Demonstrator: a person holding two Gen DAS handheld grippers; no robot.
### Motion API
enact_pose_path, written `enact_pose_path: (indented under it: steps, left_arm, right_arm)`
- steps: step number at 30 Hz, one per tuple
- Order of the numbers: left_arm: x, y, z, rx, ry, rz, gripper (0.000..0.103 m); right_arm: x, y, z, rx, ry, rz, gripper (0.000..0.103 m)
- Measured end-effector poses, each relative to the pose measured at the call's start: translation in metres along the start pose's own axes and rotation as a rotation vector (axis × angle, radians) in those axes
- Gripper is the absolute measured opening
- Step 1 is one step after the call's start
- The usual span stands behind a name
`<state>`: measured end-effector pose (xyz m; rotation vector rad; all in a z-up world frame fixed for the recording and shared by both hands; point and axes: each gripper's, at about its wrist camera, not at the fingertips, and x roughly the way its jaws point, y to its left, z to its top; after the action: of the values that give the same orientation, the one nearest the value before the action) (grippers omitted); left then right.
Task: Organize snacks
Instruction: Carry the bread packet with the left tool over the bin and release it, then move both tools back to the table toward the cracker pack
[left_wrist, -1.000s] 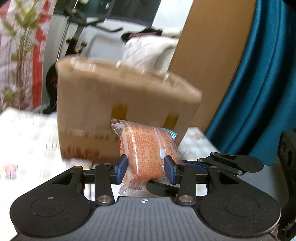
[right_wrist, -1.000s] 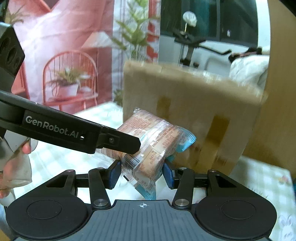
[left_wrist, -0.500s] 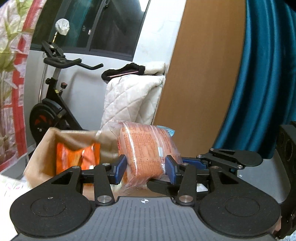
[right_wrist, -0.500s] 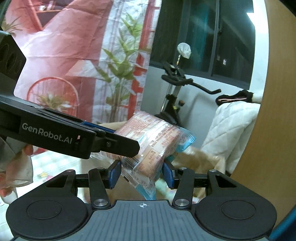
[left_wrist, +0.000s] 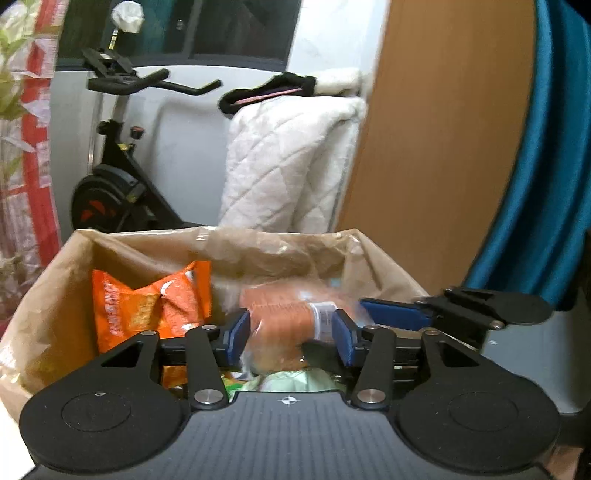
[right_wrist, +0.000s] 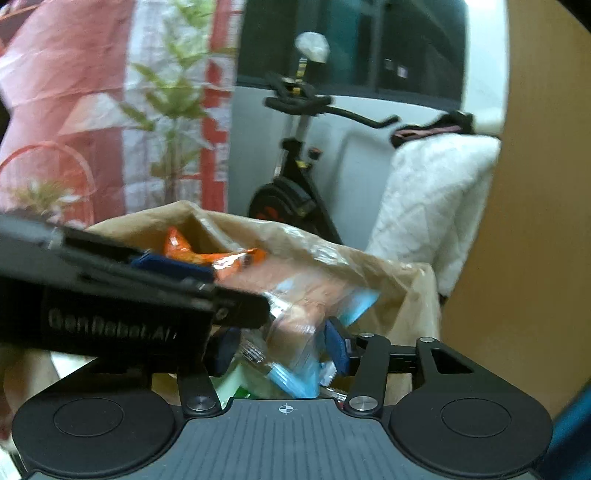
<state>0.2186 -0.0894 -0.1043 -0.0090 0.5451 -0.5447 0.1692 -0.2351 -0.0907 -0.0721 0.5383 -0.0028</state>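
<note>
An orange cracker packet (left_wrist: 284, 314) in clear wrap with a blue end (right_wrist: 295, 325) hangs blurred over the open brown box (left_wrist: 147, 243). My left gripper (left_wrist: 291, 339) has its jaws opening; the packet sits between the blue pads with no firm press visible. My right gripper (right_wrist: 280, 349) is opening its jaws too, the same packet loose between its pads. One gripper's finger crosses the other's view: the right finger (left_wrist: 391, 314) and the left gripper's body (right_wrist: 110, 314). Inside the box lie an orange snack bag (left_wrist: 147, 306) and a green package (left_wrist: 291, 380).
Behind the box (right_wrist: 332, 254) stand an exercise bike (left_wrist: 110, 184) and a white quilted blanket (left_wrist: 288, 162). A wooden panel (left_wrist: 436, 129) and a teal curtain (left_wrist: 546, 166) rise on the right. A printed red and green backdrop (right_wrist: 110, 110) hangs on the left.
Both grippers rose from facing the box's side to over its open top. Their jaws widened, and the packet now sits lower and blurred between the pads.
</note>
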Motion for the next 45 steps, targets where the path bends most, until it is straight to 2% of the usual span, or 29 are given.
enact_pose_path:
  steps: [5,12,24,32,36,45]
  left_arm:
    - [-0.016,0.01,0.005,-0.01,-0.038,0.036,0.057]
    - [-0.05,0.018,0.004,0.0,-0.063,0.073,0.057]
    - [-0.105,0.035,-0.027,0.009,-0.044,0.094,0.057]
    - [-0.128,0.046,-0.053,0.012,-0.016,0.087,0.057]
    - [-0.132,0.054,-0.068,0.01,0.022,0.097,0.057]
    - [-0.138,0.099,-0.104,-0.09,0.088,0.146,0.056]
  right_arm:
    - [-0.013,-0.007,-0.006,0.021,-0.021,-0.023,0.054]
    - [-0.04,-0.007,-0.016,0.085,-0.041,0.002,0.054]
    - [-0.098,0.027,-0.032,0.076,-0.094,0.065,0.054]
    - [-0.115,0.054,-0.051,0.049,-0.102,0.098,0.054]
    - [-0.111,0.065,-0.068,0.05,-0.076,0.126,0.054]
    - [-0.08,0.088,-0.106,0.077,0.044,0.16,0.054]
